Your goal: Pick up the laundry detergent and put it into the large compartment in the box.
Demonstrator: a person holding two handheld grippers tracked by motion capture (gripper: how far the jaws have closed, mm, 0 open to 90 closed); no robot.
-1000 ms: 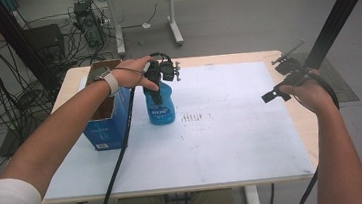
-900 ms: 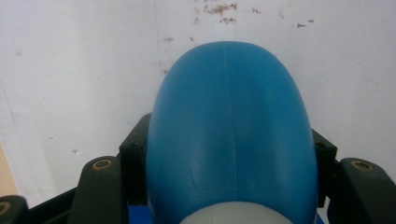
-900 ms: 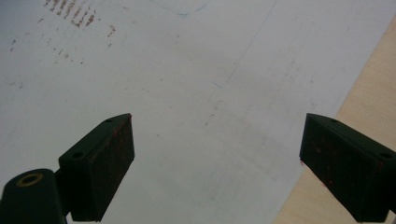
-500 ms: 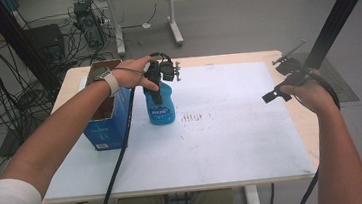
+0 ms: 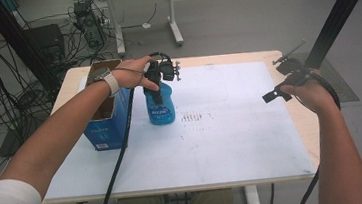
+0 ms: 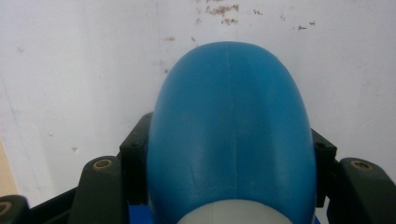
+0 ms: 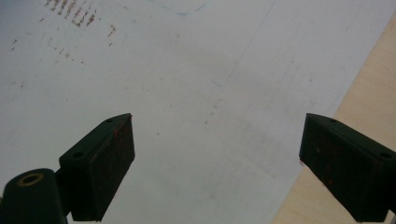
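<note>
Blue bottle stands upright on the desk just beside the cardboard box; the left gripper clamps its upper part from above, likely for lifting. Right gripper idles apart, jaws wide open, empty.

The blue bottle stands upright on the white sheet covering the bench, toward its far left part, just beside an open blue carton. It is a rounded plastic bottle with pale lettering on its front and a lighter, whitish neck at the top. Seen from above in the left gripper view, its smooth domed shoulder shows a faint mould seam down the middle. The left tool is clamped on its upper part.
</note>
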